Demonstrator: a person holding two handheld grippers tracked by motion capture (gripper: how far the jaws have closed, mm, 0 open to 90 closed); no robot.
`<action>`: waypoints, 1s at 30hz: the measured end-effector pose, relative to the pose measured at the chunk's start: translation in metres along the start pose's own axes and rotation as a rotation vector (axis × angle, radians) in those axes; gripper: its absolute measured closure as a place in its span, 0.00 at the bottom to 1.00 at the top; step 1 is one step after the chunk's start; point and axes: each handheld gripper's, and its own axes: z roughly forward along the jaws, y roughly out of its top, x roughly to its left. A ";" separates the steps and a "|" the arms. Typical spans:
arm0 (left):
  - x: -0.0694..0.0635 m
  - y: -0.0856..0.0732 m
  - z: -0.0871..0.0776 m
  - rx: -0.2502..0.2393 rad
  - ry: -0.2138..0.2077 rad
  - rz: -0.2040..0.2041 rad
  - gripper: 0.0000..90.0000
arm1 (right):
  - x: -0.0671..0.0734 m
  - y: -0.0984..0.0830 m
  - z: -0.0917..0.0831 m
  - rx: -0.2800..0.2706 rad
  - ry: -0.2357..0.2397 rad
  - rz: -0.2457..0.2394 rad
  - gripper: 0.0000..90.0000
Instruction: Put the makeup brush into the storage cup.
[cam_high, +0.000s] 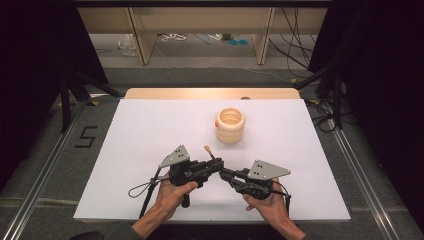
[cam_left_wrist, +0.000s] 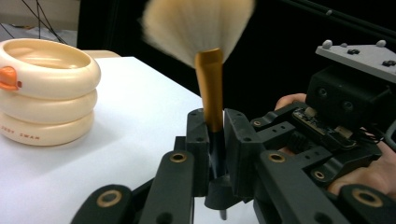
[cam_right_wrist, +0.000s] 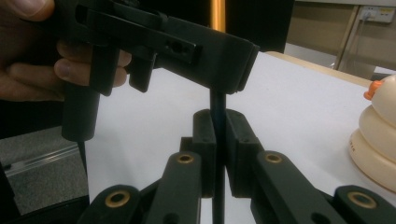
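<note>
A makeup brush (cam_high: 207, 149) with pale bristles (cam_left_wrist: 198, 25), an orange ferrule and a thin black handle (cam_right_wrist: 218, 105) stands upright above the front middle of the white table (cam_high: 145, 135). My left gripper (cam_high: 216, 165) is shut on the brush (cam_left_wrist: 211, 88) where orange meets black, seen up close in the left gripper view (cam_left_wrist: 215, 135). My right gripper (cam_high: 224, 173) comes in from the right and is shut on the black handle just below, seen up close in the right gripper view (cam_right_wrist: 218, 135). The left gripper's jaws cross over the right gripper's. The handle's lower end is hidden.
A cream holder (cam_high: 230, 126) made of stacked rings with an orange tab stands behind the grippers, right of the table's middle (cam_left_wrist: 46, 91) (cam_right_wrist: 378, 135). Both hands rest near the front edge. Dark stands and cables flank the table.
</note>
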 end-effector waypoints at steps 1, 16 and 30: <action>0.000 0.000 0.000 0.002 -0.006 -0.003 0.91 | 0.000 0.000 0.001 -0.009 -0.003 -0.002 0.94; 0.000 0.004 -0.005 0.038 0.025 0.034 0.93 | -0.002 0.001 -0.003 0.047 -0.020 0.047 0.54; 0.014 0.012 -0.009 0.080 0.107 0.075 0.93 | -0.008 0.000 -0.018 0.131 -0.100 0.087 0.33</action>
